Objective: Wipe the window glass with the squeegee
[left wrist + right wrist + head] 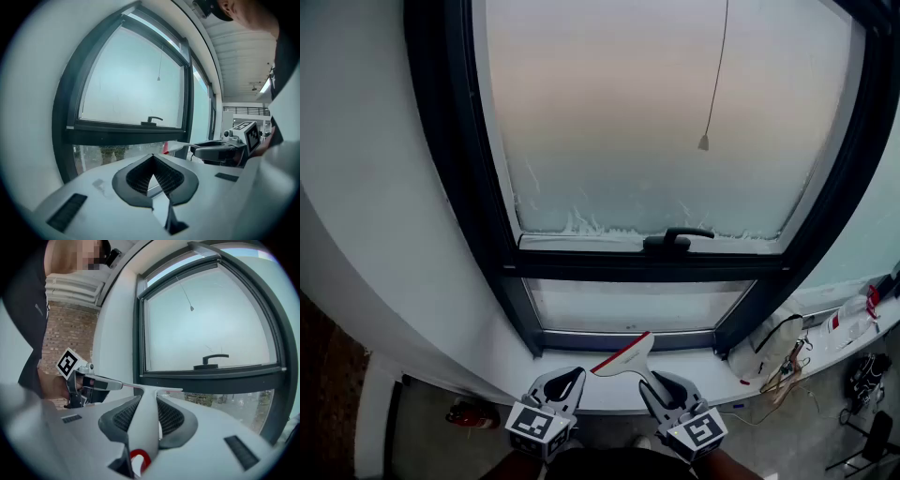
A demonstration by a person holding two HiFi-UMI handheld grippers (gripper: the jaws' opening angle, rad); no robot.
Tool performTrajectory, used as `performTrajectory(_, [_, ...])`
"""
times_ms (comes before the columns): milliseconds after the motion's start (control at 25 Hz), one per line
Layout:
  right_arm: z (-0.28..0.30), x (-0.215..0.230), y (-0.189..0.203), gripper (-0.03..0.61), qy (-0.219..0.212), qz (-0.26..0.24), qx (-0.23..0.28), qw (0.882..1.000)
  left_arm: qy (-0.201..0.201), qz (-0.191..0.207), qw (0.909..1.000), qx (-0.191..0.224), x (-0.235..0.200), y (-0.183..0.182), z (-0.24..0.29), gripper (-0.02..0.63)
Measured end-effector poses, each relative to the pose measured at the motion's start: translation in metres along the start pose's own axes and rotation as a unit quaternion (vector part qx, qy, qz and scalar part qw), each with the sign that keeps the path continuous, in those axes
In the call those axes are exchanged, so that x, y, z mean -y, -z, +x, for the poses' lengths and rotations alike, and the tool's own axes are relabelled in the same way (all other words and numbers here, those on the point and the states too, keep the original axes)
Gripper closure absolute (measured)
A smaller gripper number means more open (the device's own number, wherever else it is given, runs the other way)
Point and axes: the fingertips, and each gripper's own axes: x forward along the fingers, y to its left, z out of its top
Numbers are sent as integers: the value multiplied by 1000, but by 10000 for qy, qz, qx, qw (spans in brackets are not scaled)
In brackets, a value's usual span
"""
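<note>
- Nearest up: the right gripper [149, 401] is clamped on the squeegee [624, 355]. The jaws pinch the white grip partway along, and the red hang loop [140, 458] pokes out behind the pads. That puts the tool straight below the window handle [676, 240], over the sill [605, 394].
- The left gripper [152, 160] sits just left of it, also below the window handle. Its jaws are pressed together with nothing in them.
- The squeegee looks like light, stiff plastic, so I doubt weight matters. The grip is smooth and tapered though, so my guess is it could twist in the pads once the blade drags. Holding closer to the head would probably give more control. The blade edge is presumably soft rubber, so don't grab there.
- The glass [666, 112] is the big pane above the window handle. It looks hazy, with streaks along the bottom edge, and there's plenty of open room across it.
- Stuff to clip:
  - the window handle itself, which sticks out at the pane's bottom edge
  - a pull cord [703, 142] hanging above and a bit right of it
  - the dark frame [469, 187] boxing everything in
- Cables and bags [778, 352] are piled on the sill, below and right of the window handle. They look well clear of any stroke.
</note>
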Motion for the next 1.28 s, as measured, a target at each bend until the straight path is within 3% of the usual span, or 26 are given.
performTrajectory(400, [-19, 12, -4, 491, -130, 222, 206, 9995, 25, 69, 10000, -59, 25, 1, 11, 614])
performTrajectory(640, [-24, 14, -4, 491, -328, 221, 172, 9991, 142, -537, 9982, -235, 41, 15, 19, 614])
performTrajectory(1280, [-57, 39, 8, 491, -720, 513, 92, 9960, -286, -359, 9989, -83, 79, 20, 22, 614])
